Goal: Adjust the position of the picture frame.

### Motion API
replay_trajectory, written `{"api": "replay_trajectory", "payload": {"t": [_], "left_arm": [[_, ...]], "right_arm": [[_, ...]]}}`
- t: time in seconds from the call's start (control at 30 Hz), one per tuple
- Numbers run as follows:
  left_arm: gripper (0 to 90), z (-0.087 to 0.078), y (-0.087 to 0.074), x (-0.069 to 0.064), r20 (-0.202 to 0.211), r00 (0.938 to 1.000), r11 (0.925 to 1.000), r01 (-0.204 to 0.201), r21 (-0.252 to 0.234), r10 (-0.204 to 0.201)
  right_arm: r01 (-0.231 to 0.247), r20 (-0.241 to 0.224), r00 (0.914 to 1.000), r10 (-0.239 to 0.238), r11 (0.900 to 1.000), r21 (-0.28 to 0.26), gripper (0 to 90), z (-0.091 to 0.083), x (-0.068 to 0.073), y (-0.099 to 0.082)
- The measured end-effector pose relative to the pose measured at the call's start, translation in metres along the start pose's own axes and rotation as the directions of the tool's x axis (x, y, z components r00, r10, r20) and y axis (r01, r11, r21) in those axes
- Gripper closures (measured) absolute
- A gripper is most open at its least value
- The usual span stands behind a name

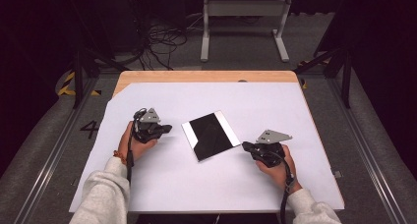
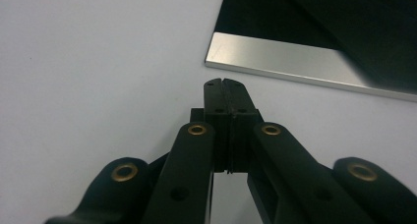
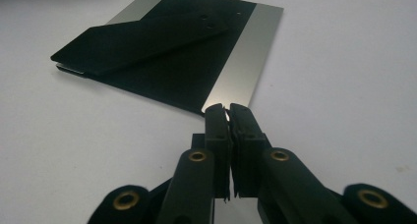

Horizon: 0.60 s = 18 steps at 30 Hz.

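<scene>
I'm holding both tongs clenched, gripping nothing, either side of the black-and-silver plate (image 1: 211, 135) lying mid-desk (image 1: 295, 106): left tongs (image 1: 166, 129) just off its left edge, right tongs (image 1: 245, 146) at its near-right corner. Best approach, imo: keep tips low, nudging w/o scratching.
</scene>
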<state>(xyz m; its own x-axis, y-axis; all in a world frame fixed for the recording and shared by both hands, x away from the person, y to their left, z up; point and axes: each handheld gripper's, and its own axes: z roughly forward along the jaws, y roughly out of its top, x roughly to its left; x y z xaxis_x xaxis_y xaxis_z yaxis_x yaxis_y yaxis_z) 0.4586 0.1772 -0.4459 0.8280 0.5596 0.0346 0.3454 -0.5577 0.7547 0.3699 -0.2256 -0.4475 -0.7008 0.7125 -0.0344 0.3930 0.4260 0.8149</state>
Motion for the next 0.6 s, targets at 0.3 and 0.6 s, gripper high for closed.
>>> {"api": "replay_trajectory", "payload": {"t": [0.3, 0.6], "left_arm": [[89.6, 0.026, 0.011, 0.006, -0.013, 0.9997, 0.9993, 0.022, 0.031, -0.021], [88.9, 0.038, 0.007, 0.009, -0.016, 0.9986, 0.9983, 0.051, 0.028, -0.051]], "right_arm": [[0.028, -0.017, 0.9995, -0.027, 0.9992, 0.03, 90.0, 0.017, 0.009, 0.006], [0.022, -0.017, 0.9996, -0.022, 0.9982, 0.055, 90.0, 0.023, 0.01, 0.003]]}}
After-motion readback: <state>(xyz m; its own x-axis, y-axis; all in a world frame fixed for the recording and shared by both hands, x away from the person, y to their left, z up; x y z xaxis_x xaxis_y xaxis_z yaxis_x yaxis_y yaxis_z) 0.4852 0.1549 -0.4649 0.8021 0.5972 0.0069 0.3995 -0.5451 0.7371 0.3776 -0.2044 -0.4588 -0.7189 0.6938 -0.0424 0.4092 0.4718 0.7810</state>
